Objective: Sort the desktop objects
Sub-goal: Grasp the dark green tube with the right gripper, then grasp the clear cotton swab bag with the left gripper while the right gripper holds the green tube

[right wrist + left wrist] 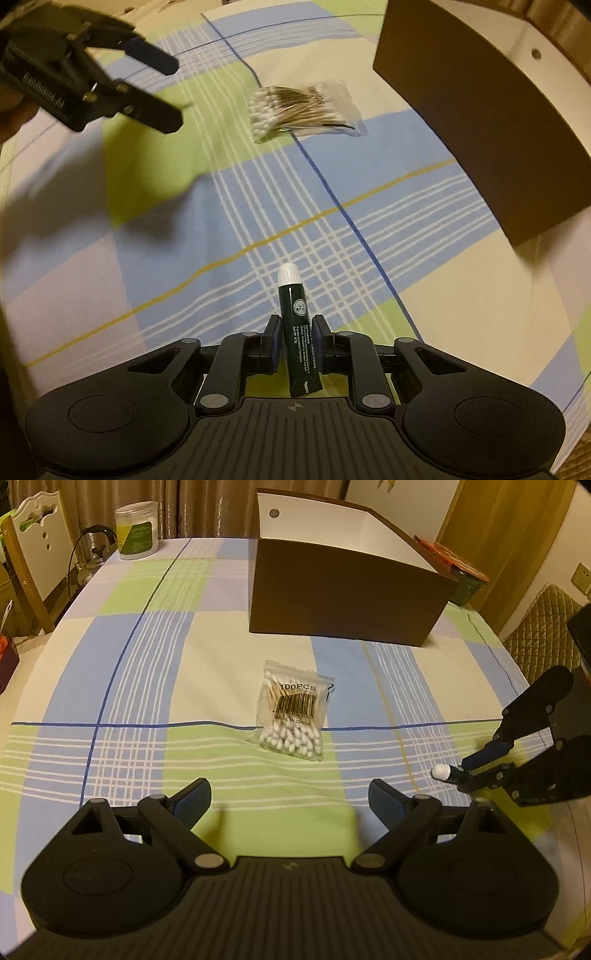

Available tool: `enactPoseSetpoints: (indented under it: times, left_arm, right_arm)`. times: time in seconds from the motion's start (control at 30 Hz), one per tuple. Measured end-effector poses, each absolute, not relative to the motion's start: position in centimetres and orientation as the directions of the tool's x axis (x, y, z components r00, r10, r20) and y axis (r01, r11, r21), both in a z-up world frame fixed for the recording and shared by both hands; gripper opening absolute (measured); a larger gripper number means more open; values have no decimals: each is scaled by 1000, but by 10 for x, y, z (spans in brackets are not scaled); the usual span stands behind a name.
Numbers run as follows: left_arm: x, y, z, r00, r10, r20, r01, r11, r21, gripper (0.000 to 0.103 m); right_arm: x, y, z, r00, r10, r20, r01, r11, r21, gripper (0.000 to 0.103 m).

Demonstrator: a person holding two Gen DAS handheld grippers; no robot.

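Left wrist view: left hand-held gripper (290,805) hangs over the checked cloth of the surface (147,686), jaws spread wide, nothing between them. Ahead of it lies a clear bag of cotton swabs (291,716), flat on the cloth, barcode label up. Beyond the bag stands a brown box (343,594), open-topped with a white inside. Only this view takes in the far edge: a plastic jar (136,530) with a green label at the back left corner, and a chair back (35,550) beside the surface.

At the right edge of the same view the right hand-held gripper (476,768) shows from the side — a white-capped tip pokes out between its fingers.

Right wrist view gives what that side view cannot: the right hand-held gripper's pads are clamped on a dark green tube (297,332) with a white cap, cap pointing away from the camera, tail end toward it. Whether the tube is off the cloth cannot be told. The bag of swabs lies well ahead, the box to the right; the left hand-held gripper appears blurred at upper left.
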State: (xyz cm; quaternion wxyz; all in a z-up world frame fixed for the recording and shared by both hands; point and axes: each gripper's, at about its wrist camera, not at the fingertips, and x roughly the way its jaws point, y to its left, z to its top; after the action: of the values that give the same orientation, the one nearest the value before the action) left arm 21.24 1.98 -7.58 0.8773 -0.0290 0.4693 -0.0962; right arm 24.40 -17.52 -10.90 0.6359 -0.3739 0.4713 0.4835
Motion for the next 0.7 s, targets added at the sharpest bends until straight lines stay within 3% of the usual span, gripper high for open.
enactPoseSetpoints:
  times: [0.5,0.7]
  left_arm:
    - [224,19,-81,535,-189,-824,171,979,-114,90]
    - [233,16,-80,543,-190,-818,185,977,-104,80]
  right_arm:
    - [246,-171,-110,89,261,-961,-951,310,-4,16]
    - [243,-173,-108,118,269,-956,-933,359,-14,15]
